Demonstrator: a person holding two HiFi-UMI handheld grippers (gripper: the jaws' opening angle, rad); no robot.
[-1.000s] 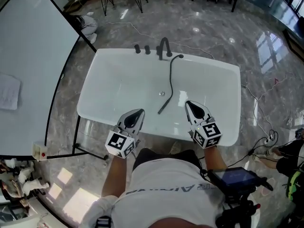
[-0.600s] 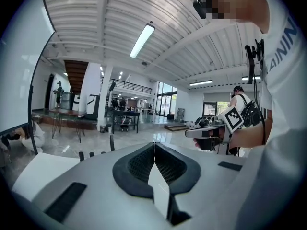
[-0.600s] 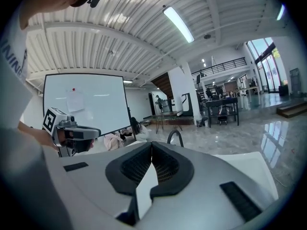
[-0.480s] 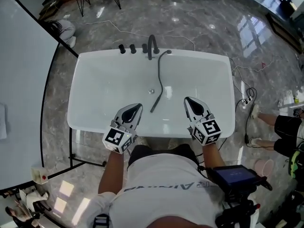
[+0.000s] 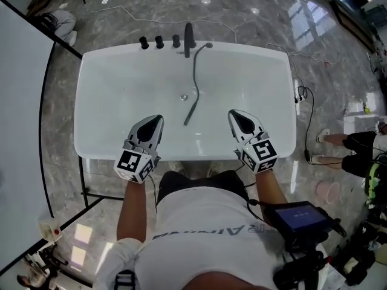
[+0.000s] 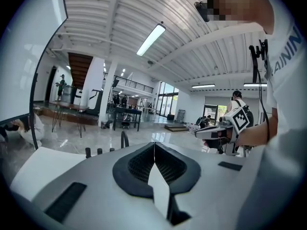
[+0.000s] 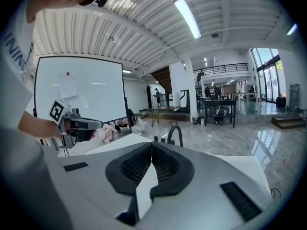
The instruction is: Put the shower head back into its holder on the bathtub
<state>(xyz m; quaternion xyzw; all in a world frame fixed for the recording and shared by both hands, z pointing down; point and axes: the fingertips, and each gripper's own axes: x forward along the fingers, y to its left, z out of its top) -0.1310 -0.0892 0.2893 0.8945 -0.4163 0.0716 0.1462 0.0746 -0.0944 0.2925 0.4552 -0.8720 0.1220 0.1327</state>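
Note:
A dark shower head (image 5: pixel 190 113) lies inside the white bathtub (image 5: pixel 91 101), near the drain. Its hose (image 5: pixel 195 71) runs up to the far rim beside the black faucet (image 5: pixel 188 36). Over the tub's near edge, left of the shower head, my left gripper (image 5: pixel 156 119) is shut and holds nothing; in the left gripper view its jaws (image 6: pixel 154 145) meet in a line. My right gripper (image 5: pixel 235 115) hangs to the right of the shower head, also shut and holding nothing, with its jaws (image 7: pixel 152 145) pressed together. Neither gripper touches the shower head.
Three black knobs (image 5: pixel 159 41) stand left of the faucet on the far rim. A large whiteboard (image 5: pixel 24 113) stands at the left. Cables (image 5: pixel 308 119) trail on the marble floor to the right, near a pink bucket (image 5: pixel 329 192) and a seated person (image 5: pixel 363 156).
Both grippers have moved a little further out over the tub's near rim and lower. The view has shifted so the tub sits squarely ahead. The jaws stay shut.

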